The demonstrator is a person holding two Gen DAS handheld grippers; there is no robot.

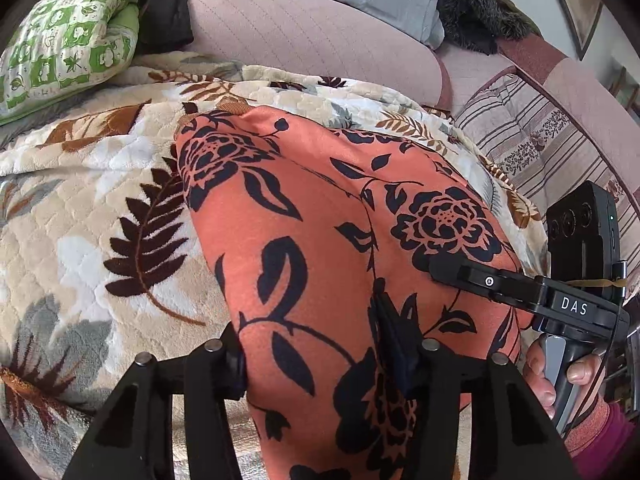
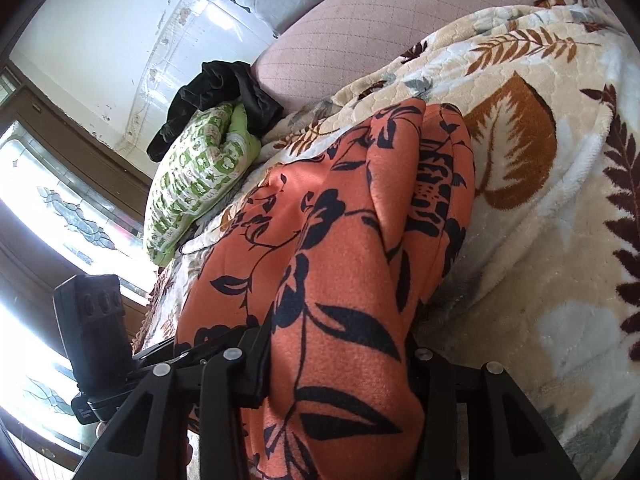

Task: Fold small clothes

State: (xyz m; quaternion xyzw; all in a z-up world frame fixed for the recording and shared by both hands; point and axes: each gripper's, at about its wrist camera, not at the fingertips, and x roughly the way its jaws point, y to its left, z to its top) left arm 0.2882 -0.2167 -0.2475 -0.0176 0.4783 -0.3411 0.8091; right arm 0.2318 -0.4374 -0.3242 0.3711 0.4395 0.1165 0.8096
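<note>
The orange floral garment (image 1: 340, 216) is clamped by both the left gripper (image 1: 320, 364) and, seemingly, the right gripper (image 2: 340, 376), over a leaf-patterned blanket (image 1: 100, 200) beside a green pillow (image 1: 64, 44).

Each fisheye camera sits just behind its own fingers and looks steeply down at very close range. Both views share the orange floral garment (image 1: 340, 240) on the leaf-patterned blanket (image 1: 100, 200), the green pillow (image 1: 68, 48) and pink sofa back (image 1: 300, 40).
</note>
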